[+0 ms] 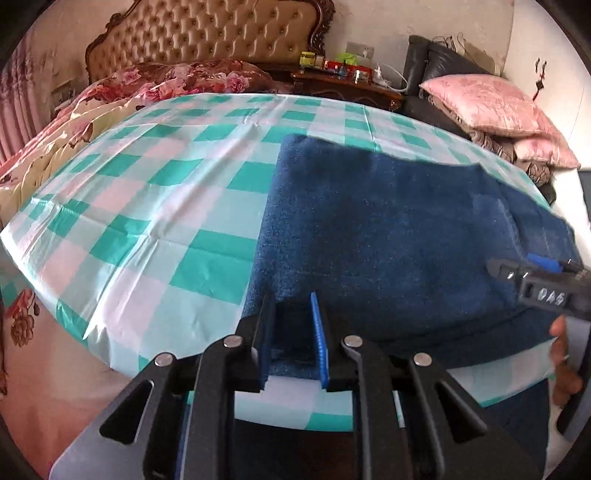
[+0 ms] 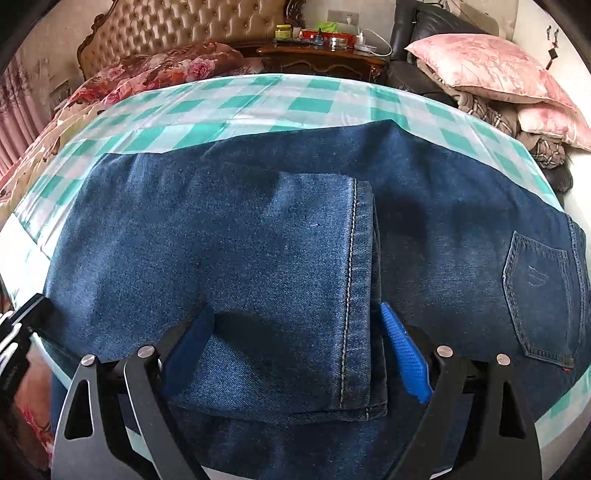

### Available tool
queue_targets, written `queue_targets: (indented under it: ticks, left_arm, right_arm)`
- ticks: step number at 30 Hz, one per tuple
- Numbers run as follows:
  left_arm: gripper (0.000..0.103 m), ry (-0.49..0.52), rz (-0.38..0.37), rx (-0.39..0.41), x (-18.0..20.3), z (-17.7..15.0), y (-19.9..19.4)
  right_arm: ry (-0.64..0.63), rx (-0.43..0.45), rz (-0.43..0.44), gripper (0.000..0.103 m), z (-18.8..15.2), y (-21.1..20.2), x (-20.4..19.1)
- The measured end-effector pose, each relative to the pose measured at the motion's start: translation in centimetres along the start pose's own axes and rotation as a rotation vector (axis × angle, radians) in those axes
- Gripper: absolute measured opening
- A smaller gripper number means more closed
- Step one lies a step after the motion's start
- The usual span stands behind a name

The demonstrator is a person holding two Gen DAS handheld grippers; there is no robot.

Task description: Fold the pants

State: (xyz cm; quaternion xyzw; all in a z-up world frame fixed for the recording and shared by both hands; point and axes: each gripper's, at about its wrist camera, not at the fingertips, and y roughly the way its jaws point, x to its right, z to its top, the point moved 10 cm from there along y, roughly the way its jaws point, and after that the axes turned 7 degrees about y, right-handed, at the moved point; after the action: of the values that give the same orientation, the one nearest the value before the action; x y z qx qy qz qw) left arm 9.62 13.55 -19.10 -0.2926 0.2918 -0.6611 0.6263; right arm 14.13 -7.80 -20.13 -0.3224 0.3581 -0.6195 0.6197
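Note:
Dark blue denim pants (image 1: 388, 229) lie folded on the green-and-white checked tablecloth (image 1: 147, 221). My left gripper (image 1: 291, 299) sits at their near left edge, with a fold of the denim filling the narrow gap between its blue pads (image 1: 318, 339). In the right wrist view the pants (image 2: 221, 221) show a leg end with a stitched hem (image 2: 351, 277) laid over the seat, and a back pocket (image 2: 539, 295) at the right. My right gripper (image 2: 295, 306) stands wide open, astride that leg end and not pressing it. It also shows in the left wrist view, right gripper (image 1: 535, 280).
Beyond the table stand a bed with a floral quilt (image 1: 177, 81) and a tufted headboard (image 1: 207, 33). A dark nightstand (image 1: 343, 85) carries jars. Pink pillows (image 1: 491, 103) are piled on a dark chair at the back right. A hand (image 1: 565, 354) holds the right gripper.

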Motion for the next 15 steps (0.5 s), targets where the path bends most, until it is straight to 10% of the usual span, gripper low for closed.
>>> queue_targets:
  ticks: [1, 3, 9, 13, 15]
  left_arm:
    - [0.029, -0.007, 0.002, 0.033, -0.1, 0.8, -0.9]
    - [0.083, 0.008, 0.078, 0.089, -0.4, 3.0, -2.3]
    - [0.094, 0.076, -0.024, 0.231, 1.6, 9.6, -2.8]
    - [0.089, 0.136, -0.043, 0.147, 2.2, 12.0, 0.2]
    - [0.026, 0.165, -0.069, 0.045, 2.8, 12.0, 3.1]
  right_arm:
    - [0.002, 0.0, -0.002, 0.086, 0.0, 0.0, 0.0]
    - [0.018, -0.007, 0.003, 0.087, -0.1, 0.0, 0.2]
    - [0.023, -0.03, -0.004, 0.099, -0.2, 0.3, 0.4]
    - [0.028, -0.029, 0.008, 0.099, -0.5, 0.5, 0.4]
    - [0.025, -0.035, 0.009, 0.099, -0.5, 0.5, 0.3]
